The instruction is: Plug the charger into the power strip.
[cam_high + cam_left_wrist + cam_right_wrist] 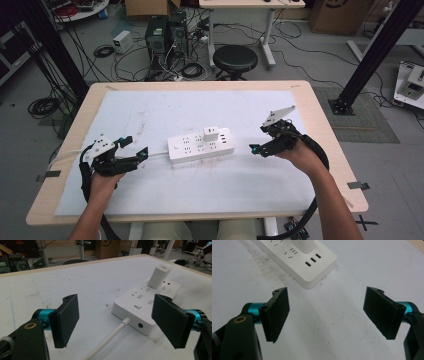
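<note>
We hold the left gripper [133, 148] and the right gripper [258, 139] with jaws spread wide, empty, on either side of the white plastic power strip [200, 145]. It lies mid-table on the white sheet [150, 110], a white charger [211, 133] plugged in.

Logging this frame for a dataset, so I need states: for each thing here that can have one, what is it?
Power strip: lying flat on the white sheet, held by nothing.
Charger: plugged upright into the power strip.
Power strip cable: attached at the strip's end, lying on the table.
Left hand-held gripper: open, empty, short of the strip's cable end.
Right hand-held gripper: open, empty, off the strip's other end.
</note>
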Demonstrator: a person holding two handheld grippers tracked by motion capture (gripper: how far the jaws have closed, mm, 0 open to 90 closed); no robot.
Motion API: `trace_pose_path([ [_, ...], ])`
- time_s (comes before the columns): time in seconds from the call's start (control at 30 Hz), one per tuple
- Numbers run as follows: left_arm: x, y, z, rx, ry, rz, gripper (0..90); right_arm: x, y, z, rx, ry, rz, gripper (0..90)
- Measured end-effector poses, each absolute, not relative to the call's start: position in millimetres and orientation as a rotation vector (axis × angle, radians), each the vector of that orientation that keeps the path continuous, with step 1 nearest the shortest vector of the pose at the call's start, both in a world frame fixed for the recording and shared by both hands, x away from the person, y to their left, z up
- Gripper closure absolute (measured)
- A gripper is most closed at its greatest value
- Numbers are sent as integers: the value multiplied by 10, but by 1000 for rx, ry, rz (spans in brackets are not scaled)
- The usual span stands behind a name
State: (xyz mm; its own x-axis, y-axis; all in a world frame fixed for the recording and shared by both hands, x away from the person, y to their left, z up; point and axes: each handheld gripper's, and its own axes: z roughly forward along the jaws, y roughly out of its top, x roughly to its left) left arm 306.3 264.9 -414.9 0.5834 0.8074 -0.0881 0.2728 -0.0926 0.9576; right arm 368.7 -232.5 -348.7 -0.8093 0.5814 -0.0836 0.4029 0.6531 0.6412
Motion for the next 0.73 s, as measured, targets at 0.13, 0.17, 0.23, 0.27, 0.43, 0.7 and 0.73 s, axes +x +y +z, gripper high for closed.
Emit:
trace_pose_path([
  [0.13, 3052, 2639, -4147, 1652, 913, 573, 222, 3631, -2423, -3512, 824, 2562, 938, 215],
  [0.17, 3051, 2639, -4148, 1652, 912, 573, 222, 3614, -2444, -3520, 828, 2556, 937, 215],
  [0.23, 3043, 2636, -4149, 1649, 916, 573, 222, 3596, -2469, -3530, 833, 2553, 938, 216],
  [0.27, 3041, 2639, -4146, 1652, 912, 575, 222, 3588, -2480, -3537, 839, 2550, 941, 216],
  [0.43, 3038, 2645, -4132, 1663, 906, 580, 222, 3556, -2526, -3572, 863, 2535, 945, 215],
  [0.7, 3038, 2646, -4136, 1662, 910, 584, 222, 3534, -2569, -3592, 891, 2509, 951, 213],
  [0.73, 3038, 2646, -4138, 1662, 911, 584, 222, 3535, -2573, -3591, 891, 2506, 949, 213],
])
